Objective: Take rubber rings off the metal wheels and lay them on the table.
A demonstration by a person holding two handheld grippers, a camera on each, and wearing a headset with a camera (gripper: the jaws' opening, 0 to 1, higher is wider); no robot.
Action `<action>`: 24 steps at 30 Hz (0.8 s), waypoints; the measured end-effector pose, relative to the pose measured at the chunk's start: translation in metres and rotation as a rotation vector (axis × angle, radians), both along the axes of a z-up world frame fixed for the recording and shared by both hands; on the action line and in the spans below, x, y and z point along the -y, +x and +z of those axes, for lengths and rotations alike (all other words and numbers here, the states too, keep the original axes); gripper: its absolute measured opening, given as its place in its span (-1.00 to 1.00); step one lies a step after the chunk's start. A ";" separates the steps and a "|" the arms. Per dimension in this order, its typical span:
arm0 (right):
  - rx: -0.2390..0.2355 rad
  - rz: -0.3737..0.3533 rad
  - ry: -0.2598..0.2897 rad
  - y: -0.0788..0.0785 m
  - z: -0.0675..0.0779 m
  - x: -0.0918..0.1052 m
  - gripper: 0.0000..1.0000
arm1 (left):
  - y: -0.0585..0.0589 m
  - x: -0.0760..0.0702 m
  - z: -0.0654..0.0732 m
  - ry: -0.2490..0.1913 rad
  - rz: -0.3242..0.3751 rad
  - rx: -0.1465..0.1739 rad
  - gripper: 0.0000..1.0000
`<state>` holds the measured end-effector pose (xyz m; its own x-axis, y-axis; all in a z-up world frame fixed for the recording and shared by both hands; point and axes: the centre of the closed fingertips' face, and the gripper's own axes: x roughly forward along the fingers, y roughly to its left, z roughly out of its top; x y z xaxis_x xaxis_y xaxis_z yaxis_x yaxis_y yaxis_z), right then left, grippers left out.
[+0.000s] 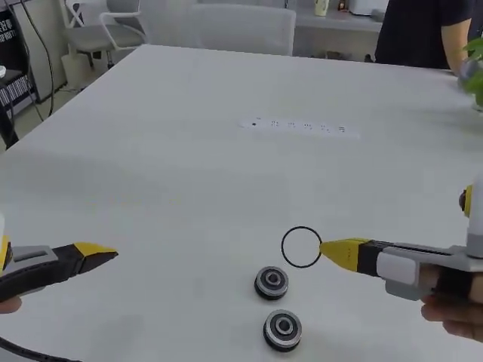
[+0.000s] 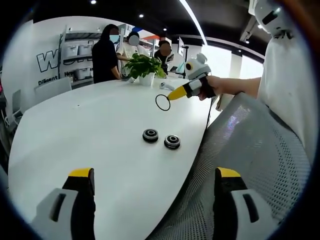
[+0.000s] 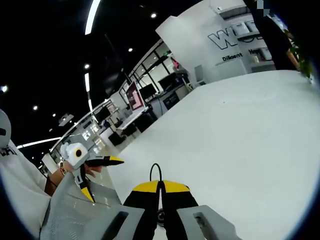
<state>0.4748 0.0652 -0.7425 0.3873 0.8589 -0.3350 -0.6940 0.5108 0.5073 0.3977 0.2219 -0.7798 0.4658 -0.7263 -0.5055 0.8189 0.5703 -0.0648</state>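
Right gripper pinched narrow on rubber ring; ring hangs off its tip, clear of the table. 2 metal wheels near that tip, on the person's side. Left gripper jaws wide, holding nothing, well apart from the wheels. Risk: ring is held by 1 thin edge, so released high it could bounce or roll. Surface white, smooth. Power strip beyond the tip. Plant and people at far end.

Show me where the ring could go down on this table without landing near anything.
Bare table spreads wide between the open left gripper and the wheels, and across the whole middle up to the power strip. It is crowded only at the near edge, where two wheels sit close together right beside the ring held in the shut right gripper.
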 end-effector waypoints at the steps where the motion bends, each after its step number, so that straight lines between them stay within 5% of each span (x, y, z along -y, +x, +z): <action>1: 0.003 0.003 0.006 0.000 0.002 -0.002 -1.00 | 0.000 0.000 0.000 0.001 -0.001 -0.002 0.99; 11: 0.030 0.075 0.047 -0.008 0.028 -0.026 -1.00 | -0.001 -0.001 -0.002 -0.004 0.004 -0.012 0.99; 14: 0.005 0.114 0.075 -0.013 0.033 -0.036 -1.00 | -0.001 -0.002 -0.003 0.006 0.001 -0.013 0.99; 24: 0.037 0.234 0.006 -0.020 0.033 -0.070 -1.00 | -0.002 -0.003 -0.004 0.001 0.003 -0.021 0.99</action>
